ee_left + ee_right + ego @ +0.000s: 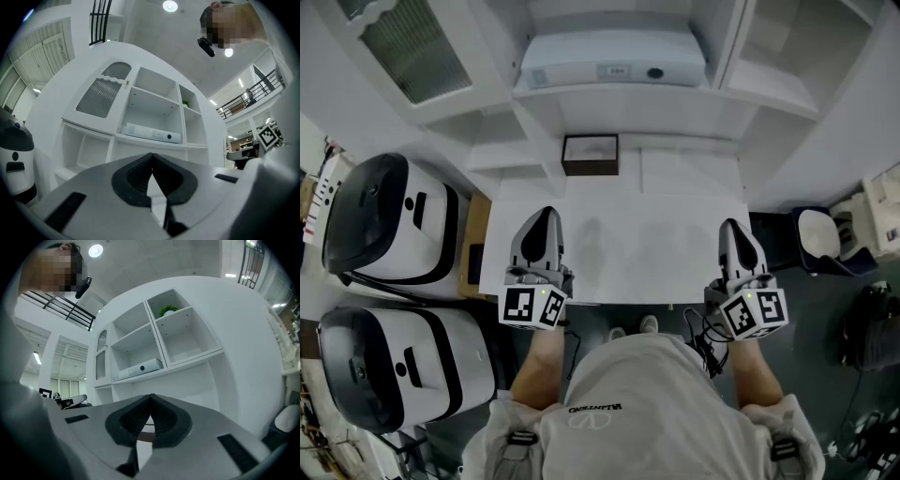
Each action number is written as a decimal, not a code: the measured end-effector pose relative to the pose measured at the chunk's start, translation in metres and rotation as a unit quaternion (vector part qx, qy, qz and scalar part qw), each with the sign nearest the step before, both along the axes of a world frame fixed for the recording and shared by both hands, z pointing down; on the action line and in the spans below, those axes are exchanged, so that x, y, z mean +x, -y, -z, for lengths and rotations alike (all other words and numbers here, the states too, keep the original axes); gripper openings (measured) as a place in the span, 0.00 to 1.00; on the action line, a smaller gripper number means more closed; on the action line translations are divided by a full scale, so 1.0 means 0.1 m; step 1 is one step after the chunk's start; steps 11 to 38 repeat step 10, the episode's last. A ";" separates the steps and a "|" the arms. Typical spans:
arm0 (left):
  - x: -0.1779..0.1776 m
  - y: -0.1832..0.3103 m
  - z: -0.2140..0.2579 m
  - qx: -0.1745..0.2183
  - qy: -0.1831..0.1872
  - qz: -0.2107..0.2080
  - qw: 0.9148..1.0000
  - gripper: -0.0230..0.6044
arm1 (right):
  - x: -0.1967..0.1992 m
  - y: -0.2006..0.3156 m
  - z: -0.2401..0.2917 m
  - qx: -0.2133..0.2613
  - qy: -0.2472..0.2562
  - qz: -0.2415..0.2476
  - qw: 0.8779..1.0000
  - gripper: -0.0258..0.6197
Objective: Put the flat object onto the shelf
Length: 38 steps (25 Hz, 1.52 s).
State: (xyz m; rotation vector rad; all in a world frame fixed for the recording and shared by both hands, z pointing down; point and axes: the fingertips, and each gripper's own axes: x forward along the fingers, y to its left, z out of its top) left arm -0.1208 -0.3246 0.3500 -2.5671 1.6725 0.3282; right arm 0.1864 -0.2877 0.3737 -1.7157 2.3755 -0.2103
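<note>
A flat white box (614,58) lies on a shelf of the white shelf unit (675,103); it also shows in the left gripper view (152,133) and the right gripper view (140,369). A small flat dark-brown frame (591,155) stands at the back of the white table (656,244), against the shelf unit, and a strip of it shows below the right jaws (146,437). My left gripper (546,216) (151,157) hovers over the table's left front, shut and empty. My right gripper (732,227) (151,398) hovers over the right front, also shut and empty.
Two big white-and-black machines (384,220) (384,361) stand to the left of the table. A dark bin with a white thing in it (820,239) sits on the floor at the right. A small green plant (168,310) is on an upper shelf.
</note>
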 end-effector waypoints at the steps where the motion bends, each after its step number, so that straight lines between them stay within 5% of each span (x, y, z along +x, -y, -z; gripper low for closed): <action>1: 0.01 0.00 0.00 0.000 -0.001 -0.001 1.000 0.04 | 0.00 0.00 0.00 0.000 0.000 0.001 1.000 0.05; 38: 0.00 -0.01 -0.02 -0.006 -0.004 0.002 1.000 0.04 | -0.03 -0.01 0.00 -0.002 -0.005 0.007 1.000 0.05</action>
